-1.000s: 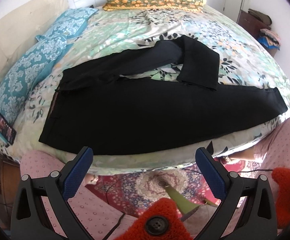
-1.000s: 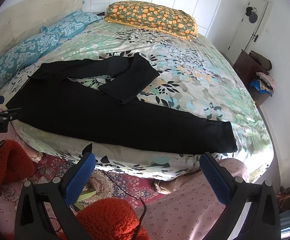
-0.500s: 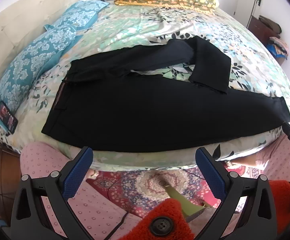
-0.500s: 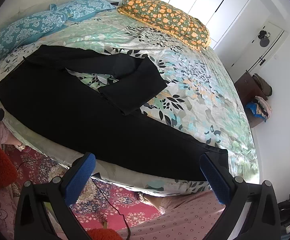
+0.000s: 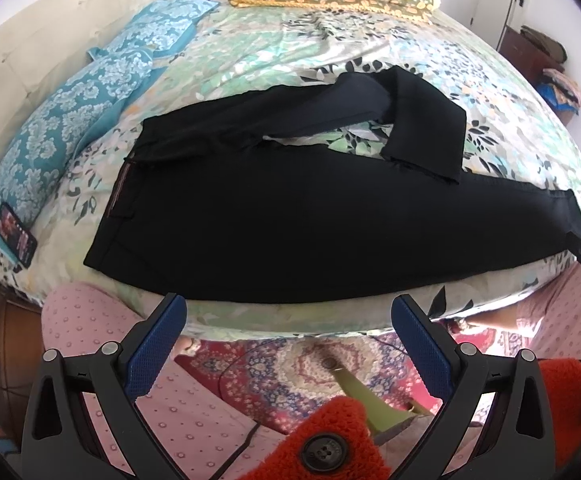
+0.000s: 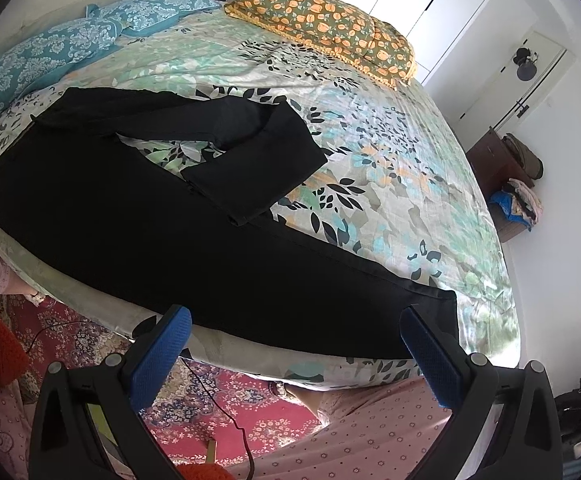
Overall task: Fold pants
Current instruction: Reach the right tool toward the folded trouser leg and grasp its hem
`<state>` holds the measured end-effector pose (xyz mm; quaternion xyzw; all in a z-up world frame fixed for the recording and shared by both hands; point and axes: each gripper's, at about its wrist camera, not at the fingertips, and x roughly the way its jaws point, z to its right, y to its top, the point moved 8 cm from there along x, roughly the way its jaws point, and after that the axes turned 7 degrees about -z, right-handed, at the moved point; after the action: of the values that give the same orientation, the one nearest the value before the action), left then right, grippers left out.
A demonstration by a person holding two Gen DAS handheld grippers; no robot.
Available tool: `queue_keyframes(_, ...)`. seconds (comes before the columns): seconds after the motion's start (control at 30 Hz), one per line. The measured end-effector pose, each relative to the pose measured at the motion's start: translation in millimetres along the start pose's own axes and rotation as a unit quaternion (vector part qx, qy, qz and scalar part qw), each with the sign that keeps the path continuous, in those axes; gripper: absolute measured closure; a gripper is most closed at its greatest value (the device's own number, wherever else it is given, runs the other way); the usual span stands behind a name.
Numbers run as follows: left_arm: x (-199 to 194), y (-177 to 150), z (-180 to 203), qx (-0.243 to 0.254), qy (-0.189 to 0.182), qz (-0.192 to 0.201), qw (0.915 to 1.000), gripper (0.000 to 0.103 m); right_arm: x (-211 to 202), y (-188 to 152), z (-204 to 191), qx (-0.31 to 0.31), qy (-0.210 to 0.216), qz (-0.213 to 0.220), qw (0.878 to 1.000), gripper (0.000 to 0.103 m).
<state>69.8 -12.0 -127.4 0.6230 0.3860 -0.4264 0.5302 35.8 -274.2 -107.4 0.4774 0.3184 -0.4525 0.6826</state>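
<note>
Black pants are lying along the bed's near edge, far leg doubled back. Left hand-held gripper and right hand-held gripper are both hovering wide open, holding nothing, over a red patterned rug.

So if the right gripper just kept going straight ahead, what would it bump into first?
Most likely the black pants. The right gripper points, jaws open, at the near leg lying along the edge of the bed. Nothing shows in between, though depth is hard to judge.
</note>
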Motion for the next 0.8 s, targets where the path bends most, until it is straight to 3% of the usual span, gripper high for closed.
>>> queue_keyframes(0.53,3.6,3.7,-5.1,0.001,0.003,0.003,1.0000,0.001,9.8,-1.0,5.1,0.006,0.005,-0.007,1.000,0.000)
queue_keyframes(0.63,0.5,28.6,-27.3,-0.018,0.050,0.050,0.9974,0.001,4.2,17.4,2.5,-0.024,0.020,0.047,0.998,0.000)
queue_keyframes(0.73,-2.7,55.7,-52.1,-0.056,0.088,0.122,0.9870,0.001,6.8,45.9,-7.0,-0.072,0.019,0.126,0.989,0.000)
queue_keyframes(0.8,13.8,63.8,-59.9,-0.071,0.094,0.143,0.9827,0.001,32.9,62.0,-24.0,-0.112,0.013,0.127,0.985,0.000)
